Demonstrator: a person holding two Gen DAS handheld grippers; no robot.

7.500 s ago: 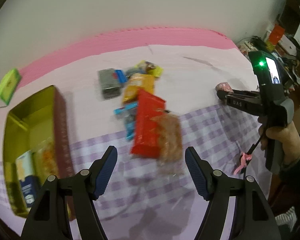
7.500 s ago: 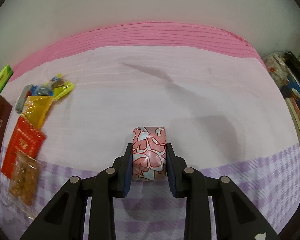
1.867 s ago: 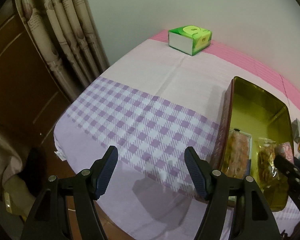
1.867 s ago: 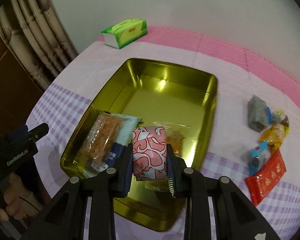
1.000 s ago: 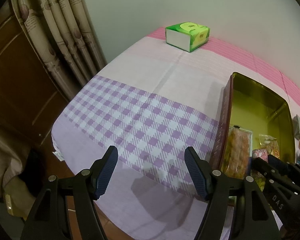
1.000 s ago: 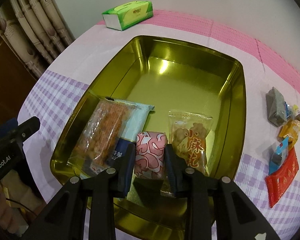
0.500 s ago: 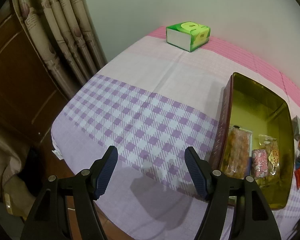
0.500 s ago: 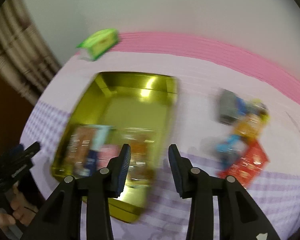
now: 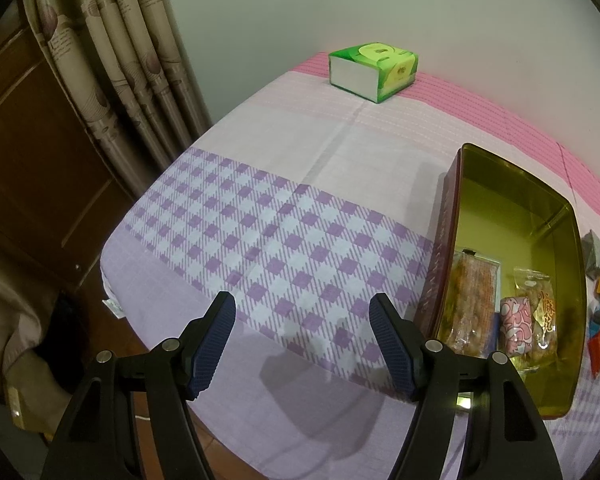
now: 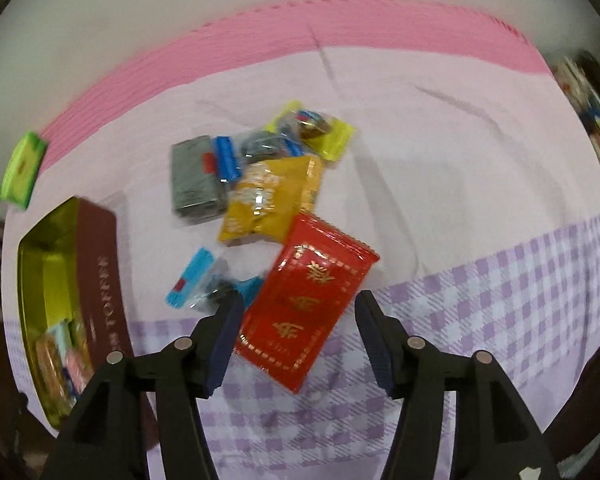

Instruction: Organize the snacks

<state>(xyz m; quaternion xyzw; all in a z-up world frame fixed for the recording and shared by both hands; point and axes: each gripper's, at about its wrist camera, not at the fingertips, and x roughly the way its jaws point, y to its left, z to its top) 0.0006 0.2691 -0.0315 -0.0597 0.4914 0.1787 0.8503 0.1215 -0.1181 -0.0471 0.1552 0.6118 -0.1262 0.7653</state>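
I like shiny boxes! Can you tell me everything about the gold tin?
The tin is a long open box with rounded corners, shiny gold inside and dark red outside with gold lettering. It sits flat on the checked tablecloth. Its far end is bare; near the front lie a crispy orange snack pack, a pink patterned packet and a small clear bag.

A gold tin (image 9: 572, 216) holds a pink-patterned packet (image 9: 516, 326) lying flat; a red packet (image 10: 306, 300) lies among loose snacks beside it.

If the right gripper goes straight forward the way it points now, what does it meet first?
Most likely the flat red foil packet with gold characters. It lies between the open jaws of the right gripper, which have just been opening and hold nothing. How far above it the gripper is cannot be told.
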